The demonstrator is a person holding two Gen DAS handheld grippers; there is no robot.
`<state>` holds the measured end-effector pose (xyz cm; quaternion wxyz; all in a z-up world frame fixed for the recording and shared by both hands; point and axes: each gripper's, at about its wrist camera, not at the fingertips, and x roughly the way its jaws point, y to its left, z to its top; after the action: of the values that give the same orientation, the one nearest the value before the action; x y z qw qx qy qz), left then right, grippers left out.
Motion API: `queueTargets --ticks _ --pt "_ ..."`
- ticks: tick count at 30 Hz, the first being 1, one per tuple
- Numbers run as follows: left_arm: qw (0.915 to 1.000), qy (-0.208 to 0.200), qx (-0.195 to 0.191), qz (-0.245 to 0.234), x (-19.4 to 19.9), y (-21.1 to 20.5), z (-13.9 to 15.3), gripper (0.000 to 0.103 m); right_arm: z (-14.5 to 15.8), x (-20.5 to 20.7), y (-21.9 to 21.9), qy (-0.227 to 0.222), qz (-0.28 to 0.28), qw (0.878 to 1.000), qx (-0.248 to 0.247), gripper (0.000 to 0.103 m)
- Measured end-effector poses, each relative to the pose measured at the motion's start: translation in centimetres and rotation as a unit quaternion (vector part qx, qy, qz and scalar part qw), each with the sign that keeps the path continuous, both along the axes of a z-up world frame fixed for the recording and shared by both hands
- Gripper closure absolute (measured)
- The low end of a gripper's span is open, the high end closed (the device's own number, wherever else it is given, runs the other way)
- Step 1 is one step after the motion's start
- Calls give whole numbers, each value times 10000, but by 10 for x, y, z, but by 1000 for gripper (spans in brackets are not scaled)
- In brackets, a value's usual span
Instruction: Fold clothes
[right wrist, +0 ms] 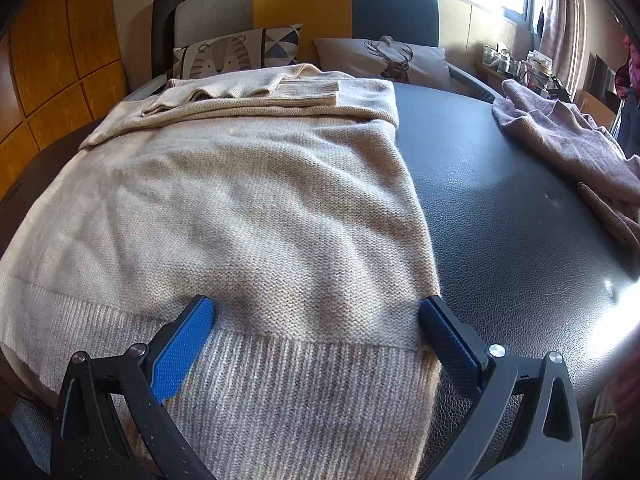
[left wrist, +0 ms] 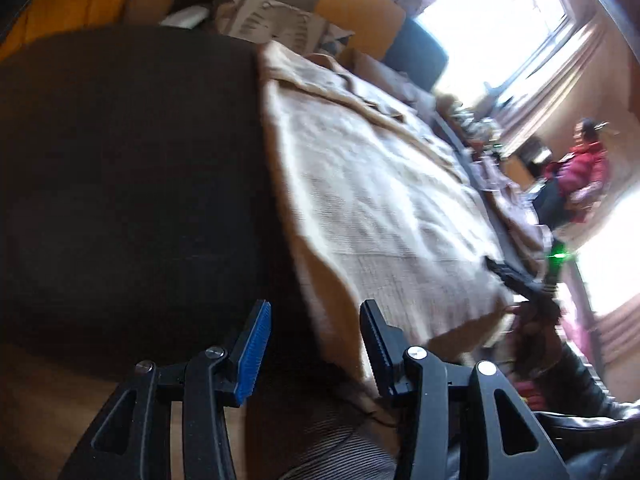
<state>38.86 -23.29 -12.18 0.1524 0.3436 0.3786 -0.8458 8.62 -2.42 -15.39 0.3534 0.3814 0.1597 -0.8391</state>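
Note:
A beige knit sweater (right wrist: 240, 200) lies flat on a dark leather table (right wrist: 500, 220), its sleeves folded across the top and its ribbed hem nearest me. My right gripper (right wrist: 316, 316) is open wide just above the hem. Its fingers straddle the sweater's lower right part, and the right finger sits at the garment's side edge. In the tilted, blurred left wrist view the sweater (left wrist: 380, 200) covers the right half of the table (left wrist: 120, 180). My left gripper (left wrist: 316, 328) is open and empty above the sweater's left hem corner. A hand (left wrist: 536, 328) at the right holds the other gripper.
A mauve garment (right wrist: 560, 140) lies crumpled at the table's right side. Behind it stand two pillows (right wrist: 240, 54) and a grey, yellow and blue headboard (right wrist: 304, 4). Wooden cabinets (right wrist: 52, 60) are at the left. A person in a red jacket (left wrist: 584, 168) is near the bright window.

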Motion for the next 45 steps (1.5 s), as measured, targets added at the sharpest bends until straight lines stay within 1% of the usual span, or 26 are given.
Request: queueTargets --ticks 2,4,7,10,12,14,16,19,21,23,24,27,29,31,32,34,37,41,43,45 --pt "9987 178 250 -405 -12 9 -4 56 0 0 0 6 -12 10000 1 0" --pt "9958 210 371 -808 -25 23 -8 56 0 0 0 9 -14 10000 4 0" --pt "9907 266 293 -1302 -36 44 -1 57 -1 1 -1 13 -16 10000 3 0" --pt "9847 595 193 -1627 -34 54 19 57 -1 0 -1 20 -16 10000 -2 0" --pt "9817 794 206 -1718 -30 56 30 57 -1 0 -1 16 -16 10000 -4 0" --pt "9814 897 194 -1688 -25 54 36 56 -1 0 0 15 -14 10000 -8 0" --pt "9871 682 154 -1442 -21 48 31 56 0 -1 0 -8 -8 10000 6 0" --pt "9950 243 195 -948 -13 35 15 56 5 -2 2 -137 -35 9999 85 0" --pt "9973 72 298 -661 -3 27 4 56 14 4 13 -78 -70 9999 -81 0" --pt "9982 3 377 -475 5 23 -2 56 22 10 26 10 -97 9997 -233 0" --pt "9983 17 363 -462 6 22 -2 56 27 13 36 85 -145 9995 -264 0" --pt "9981 72 301 -534 6 24 1 56 35 11 68 58 -403 9983 -411 0" --pt "9974 66 238 -678 -1 29 3 56 34 6 92 -213 -567 9968 -529 0" --pt "9967 68 199 -787 -9 32 5 56 30 -1 108 -487 -654 9952 -546 0" --pt "9966 74 197 -802 -11 32 5 56 26 -3 117 -622 -695 9941 -548 0" --pt "9969 82 230 -746 -14 30 5 56 21 -4 126 -740 -744 9930 -540 0" --pt "9981 27 329 -518 -17 24 4 56 15 1 127 -846 -690 9924 -564 0" --pt "9990 -30 361 -246 -13 16 5 56 1 12 112 -1202 -242 9909 -559 1" --pt "9991 -72 406 -109 -13 11 5 56 -4 16 106 -1137 -186 9923 -456 1" --pt "9987 -205 475 11 -16 8 0 56 -5 18 106 -1117 -174 9926 -433 1"
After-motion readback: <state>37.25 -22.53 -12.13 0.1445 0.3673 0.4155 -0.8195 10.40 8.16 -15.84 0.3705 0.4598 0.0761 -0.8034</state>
